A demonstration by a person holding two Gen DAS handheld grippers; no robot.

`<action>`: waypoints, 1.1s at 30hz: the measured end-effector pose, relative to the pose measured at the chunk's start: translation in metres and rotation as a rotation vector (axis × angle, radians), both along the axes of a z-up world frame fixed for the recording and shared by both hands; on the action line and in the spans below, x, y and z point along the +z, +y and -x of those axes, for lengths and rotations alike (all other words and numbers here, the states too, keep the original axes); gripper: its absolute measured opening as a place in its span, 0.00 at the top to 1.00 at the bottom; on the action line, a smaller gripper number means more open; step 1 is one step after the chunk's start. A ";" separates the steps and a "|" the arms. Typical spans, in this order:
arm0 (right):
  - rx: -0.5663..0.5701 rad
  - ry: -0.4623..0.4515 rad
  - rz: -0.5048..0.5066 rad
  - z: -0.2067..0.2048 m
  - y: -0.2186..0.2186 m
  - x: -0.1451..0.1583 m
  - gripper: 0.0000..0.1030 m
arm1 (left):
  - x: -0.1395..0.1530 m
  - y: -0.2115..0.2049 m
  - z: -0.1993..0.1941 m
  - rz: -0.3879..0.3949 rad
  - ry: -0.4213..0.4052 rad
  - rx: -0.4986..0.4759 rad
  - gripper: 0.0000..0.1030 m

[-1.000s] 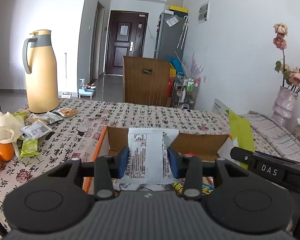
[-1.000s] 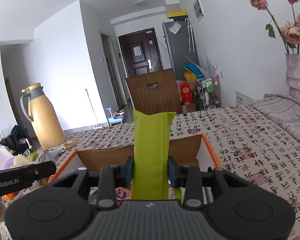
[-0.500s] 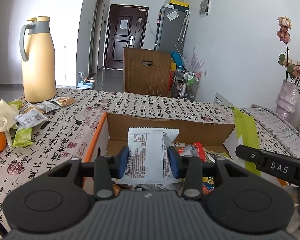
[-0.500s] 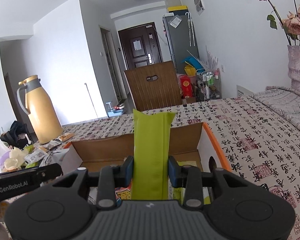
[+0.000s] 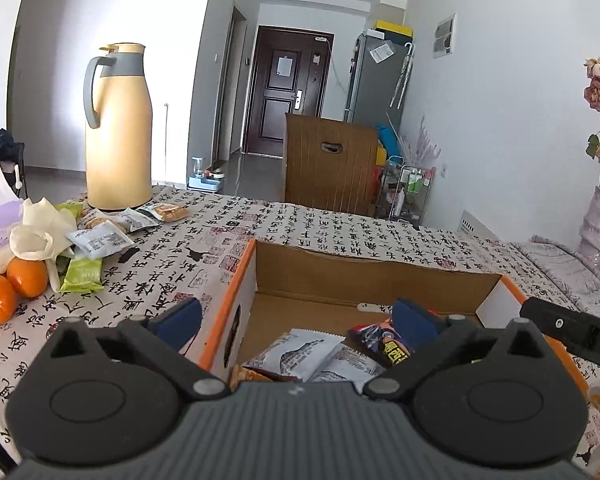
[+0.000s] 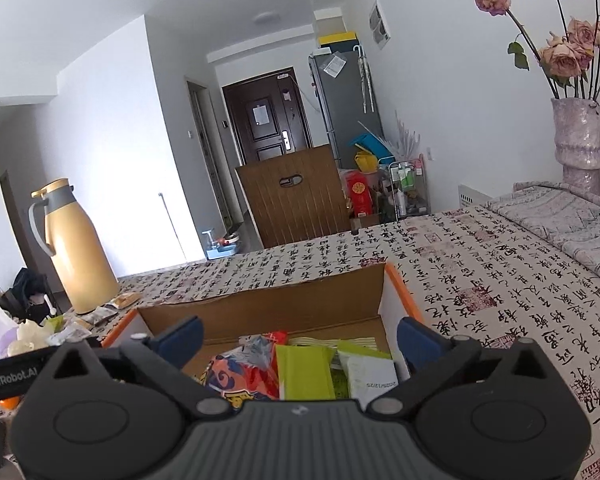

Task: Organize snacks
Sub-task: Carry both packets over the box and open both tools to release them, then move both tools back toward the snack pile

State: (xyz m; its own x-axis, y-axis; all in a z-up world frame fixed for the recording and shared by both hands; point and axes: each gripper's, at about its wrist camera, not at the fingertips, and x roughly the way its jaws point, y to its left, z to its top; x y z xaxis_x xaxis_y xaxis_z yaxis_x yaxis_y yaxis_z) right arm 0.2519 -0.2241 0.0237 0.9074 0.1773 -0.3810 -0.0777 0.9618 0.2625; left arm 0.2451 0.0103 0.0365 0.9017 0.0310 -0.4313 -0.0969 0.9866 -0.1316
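Observation:
An open cardboard box (image 5: 360,276) with orange edges stands on the patterned tablecloth. My left gripper (image 5: 296,320) hangs over its left half, jaws opening wide, nothing between the blue pads. Below it a white snack packet (image 5: 300,354) lies in the box beside a dark red packet (image 5: 380,344). My right gripper (image 6: 299,338) hovers over the box (image 6: 268,312) too, jaws opening and empty. Under it, a green packet (image 6: 304,372) lies flat between a red-orange bag (image 6: 244,372) and a white packet (image 6: 370,372).
Left of the box, loose snack packets (image 5: 100,240), a green packet (image 5: 82,274) and oranges (image 5: 12,284) lie by a tall yellow thermos (image 5: 118,128). A wooden chair back (image 5: 330,164) stands beyond the table. A vase of dried roses (image 6: 576,140) stands at the far right.
Both grippers have gone from shut to wide open. The white packet dropped from the left one and the green packet from the right one; both now lie in the box.

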 end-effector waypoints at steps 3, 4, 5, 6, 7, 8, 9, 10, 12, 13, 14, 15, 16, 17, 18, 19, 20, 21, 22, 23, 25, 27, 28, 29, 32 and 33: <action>-0.006 0.016 -0.004 -0.003 -0.001 -0.003 0.00 | 0.000 0.000 0.001 -0.001 0.002 0.001 0.00; -0.008 0.017 -0.004 -0.003 -0.002 -0.003 0.00 | -0.001 -0.001 0.000 0.000 0.003 0.000 0.00; -0.008 0.016 -0.003 -0.003 -0.002 -0.003 0.00 | -0.001 -0.001 0.000 0.003 0.006 -0.002 0.00; -0.006 0.015 -0.002 -0.003 -0.001 -0.003 0.00 | -0.001 0.000 0.000 0.010 0.011 -0.007 0.00; -0.005 0.015 0.000 -0.003 -0.001 -0.002 0.00 | -0.001 0.000 0.000 0.016 0.012 -0.012 0.00; -0.005 0.015 0.000 -0.003 0.000 -0.001 0.00 | 0.000 -0.001 0.000 0.018 0.012 -0.015 0.00; -0.006 0.015 0.000 -0.004 0.000 0.000 0.00 | 0.001 -0.002 0.001 0.019 0.013 -0.018 0.00; -0.009 0.015 -0.002 -0.004 -0.001 0.003 0.00 | 0.003 -0.002 0.001 0.020 0.015 -0.018 0.00; -0.011 0.008 -0.004 -0.002 -0.001 0.008 0.00 | 0.008 -0.003 0.003 0.032 0.016 -0.020 0.00; -0.011 0.002 -0.003 0.000 -0.002 0.011 0.00 | 0.011 -0.002 0.004 0.038 0.014 -0.021 0.00; -0.011 -0.004 -0.001 0.003 -0.002 0.014 0.00 | 0.014 -0.003 0.006 0.039 0.010 -0.020 0.00; -0.011 -0.010 0.002 0.005 -0.002 0.017 0.00 | 0.016 -0.003 0.008 0.039 0.007 -0.020 0.00; -0.011 -0.015 0.006 0.008 -0.002 0.020 0.00 | 0.019 -0.004 0.010 0.040 0.004 -0.022 0.00; -0.011 -0.020 0.012 0.011 -0.002 0.023 0.00 | 0.022 -0.005 0.013 0.041 0.001 -0.024 0.00; -0.010 -0.023 0.015 0.013 -0.002 0.025 0.00 | 0.024 -0.005 0.015 0.042 -0.001 -0.027 0.00; -0.011 -0.025 0.016 0.017 -0.003 0.027 0.00 | 0.026 -0.005 0.018 0.043 -0.005 -0.030 0.00; -0.012 -0.026 0.017 0.020 -0.004 0.029 0.00 | 0.028 -0.005 0.021 0.045 -0.008 -0.032 0.00; -0.013 -0.028 0.018 0.023 -0.006 0.031 0.00 | 0.029 -0.005 0.024 0.046 -0.010 -0.032 0.00; -0.014 -0.029 0.019 0.027 -0.007 0.032 0.00 | 0.030 -0.004 0.027 0.048 -0.010 -0.033 0.00; -0.014 -0.029 0.022 0.031 -0.008 0.033 0.00 | 0.031 -0.004 0.031 0.049 -0.008 -0.033 0.00; -0.012 -0.027 0.031 0.038 -0.012 0.035 0.00 | 0.031 -0.003 0.037 0.049 -0.003 -0.030 0.00; -0.012 -0.025 0.040 0.046 -0.015 0.035 0.00 | 0.030 -0.002 0.044 0.044 -0.002 -0.027 0.00; -0.014 -0.023 0.044 0.051 -0.017 0.035 0.00 | 0.030 -0.001 0.048 0.040 -0.003 -0.025 0.00; -0.015 -0.020 0.046 0.055 -0.019 0.035 0.00 | 0.029 -0.001 0.052 0.035 -0.001 -0.022 0.00; -0.013 -0.012 0.058 0.068 -0.024 0.034 0.00 | 0.026 0.001 0.065 0.030 0.014 -0.024 0.00; -0.012 -0.009 0.062 0.073 -0.026 0.034 0.00 | 0.025 0.002 0.070 0.024 0.018 -0.024 0.00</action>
